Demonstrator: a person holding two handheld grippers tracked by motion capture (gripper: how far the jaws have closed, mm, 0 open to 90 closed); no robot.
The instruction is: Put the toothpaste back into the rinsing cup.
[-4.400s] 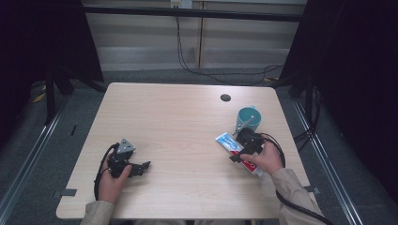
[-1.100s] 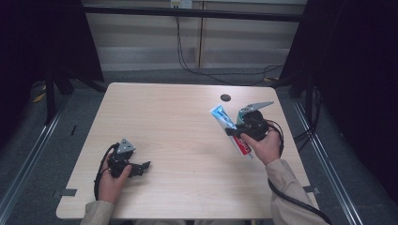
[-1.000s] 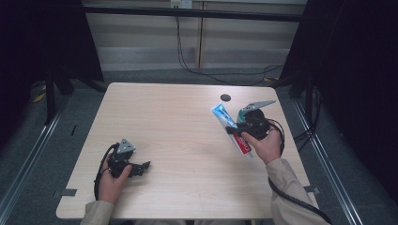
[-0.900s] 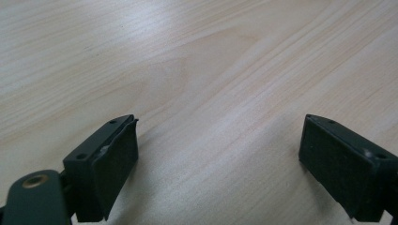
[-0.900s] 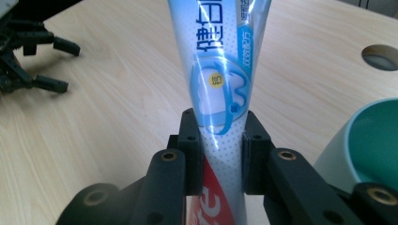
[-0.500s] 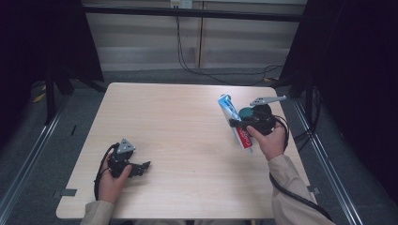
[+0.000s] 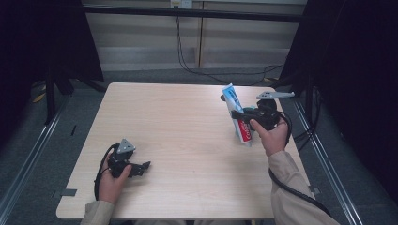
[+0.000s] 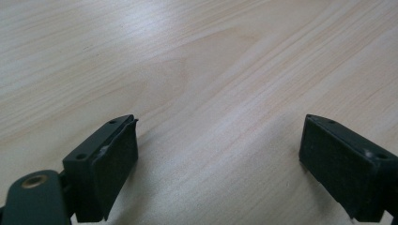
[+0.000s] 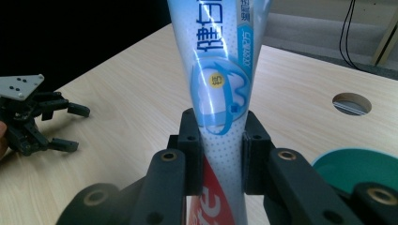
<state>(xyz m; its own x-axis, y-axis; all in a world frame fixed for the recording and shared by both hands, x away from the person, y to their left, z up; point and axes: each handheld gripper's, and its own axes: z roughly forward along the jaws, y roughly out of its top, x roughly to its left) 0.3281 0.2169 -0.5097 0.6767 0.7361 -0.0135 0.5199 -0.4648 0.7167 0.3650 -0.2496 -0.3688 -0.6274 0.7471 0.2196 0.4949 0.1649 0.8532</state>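
Observation:
My right gripper (image 7: 242,115) is shut on a toothpaste tube (image 7: 236,116), white and blue with a red end, held off the table (image 7: 183,126) at the right side. In the right gripper view the tube (image 9: 220,70) stands nearly upright between the jaws, and my right gripper (image 9: 220,152) pinches it at its middle. A green cup (image 9: 356,168) sits just beside and below that gripper. My left gripper (image 7: 141,168) rests on the table at the near left, open. The left gripper view has my left gripper (image 8: 218,164) wide apart over bare wood.
A small round hole (image 9: 351,103) is cut in the tabletop near the far right, behind the tube. Black frame posts and cables (image 7: 197,70) stand beyond the far edge. The left gripper (image 9: 70,126) lies far off across the wood.
The right hand has carried the tube toward the far right of the table and tipped it from slanted to nearly upright. The left hand and its gripper have stayed put.

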